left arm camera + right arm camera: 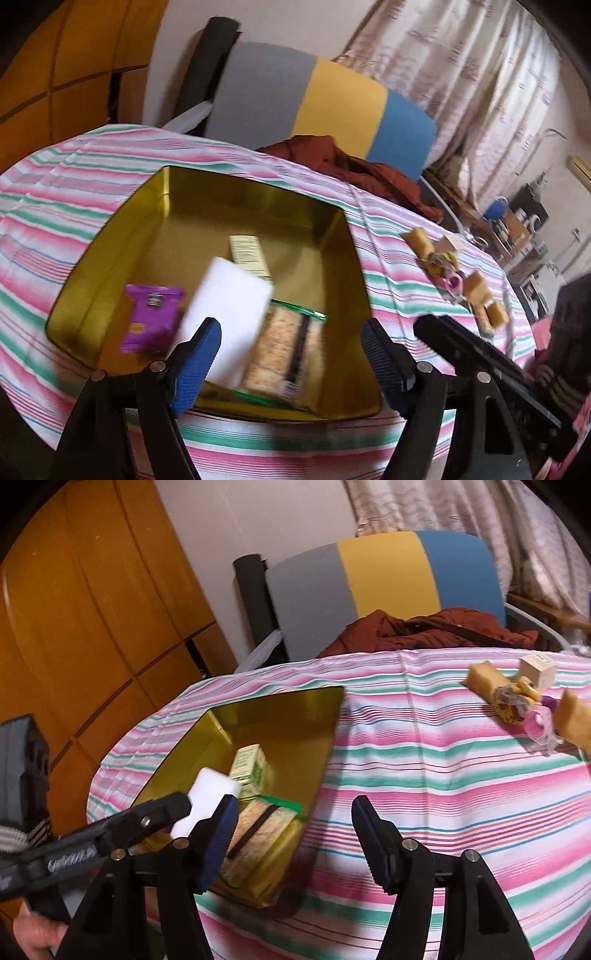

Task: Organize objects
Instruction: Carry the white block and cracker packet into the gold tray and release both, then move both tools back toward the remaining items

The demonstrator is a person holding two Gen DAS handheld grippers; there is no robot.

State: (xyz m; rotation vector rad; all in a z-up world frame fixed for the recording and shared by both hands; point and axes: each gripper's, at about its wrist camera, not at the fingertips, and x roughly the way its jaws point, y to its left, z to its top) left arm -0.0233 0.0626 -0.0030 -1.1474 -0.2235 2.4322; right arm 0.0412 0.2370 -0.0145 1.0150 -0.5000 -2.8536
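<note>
An open gold tin [258,184] [277,701] sits on the striped tablecloth. It holds a purple packet [151,314], a cream-green carton [249,254] [249,771] and a zip bag of crackers [280,350] [258,834]. A white foam block [229,317] [203,801] is blurred over the tin, beside the left finger of my left gripper [291,354], which is open above the tin's near side. I cannot tell whether the block touches that finger. My right gripper [295,830] is open over the tin's right edge and the cloth, with nothing in it.
Tan foam blocks, a small cream cube and pink and yellow bits [450,273] [517,698] lie loose on the cloth to the right. Behind the table are a grey-yellow-blue chair [384,579] with a rust jacket [424,631], a wooden cabinet [92,609] and curtains.
</note>
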